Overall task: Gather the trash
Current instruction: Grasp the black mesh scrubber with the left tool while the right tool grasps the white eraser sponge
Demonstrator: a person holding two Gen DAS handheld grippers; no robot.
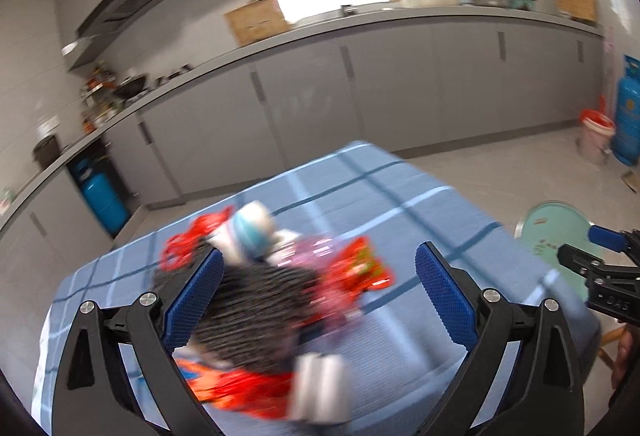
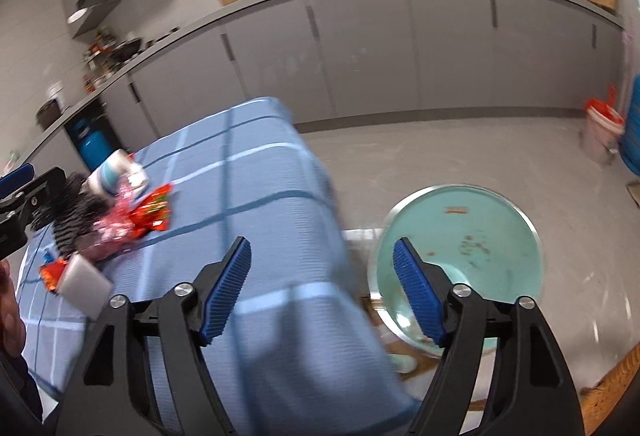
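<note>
A pile of trash lies on the blue checked tablecloth: red snack wrappers, a pink wrapper, a blue-and-white paper cup on its side, a black bristly brush-like thing and a grey-white block. My left gripper is open just above the pile, empty. My right gripper is open and empty over the table's right edge, beside a pale green basin on the floor. The pile shows at the left of the right wrist view. Both views are motion-blurred.
Grey kitchen cabinets and a countertop run along the back. Blue gas cylinders stand at the far right and under the left counter. A white bucket with a red bag stands on the tiled floor.
</note>
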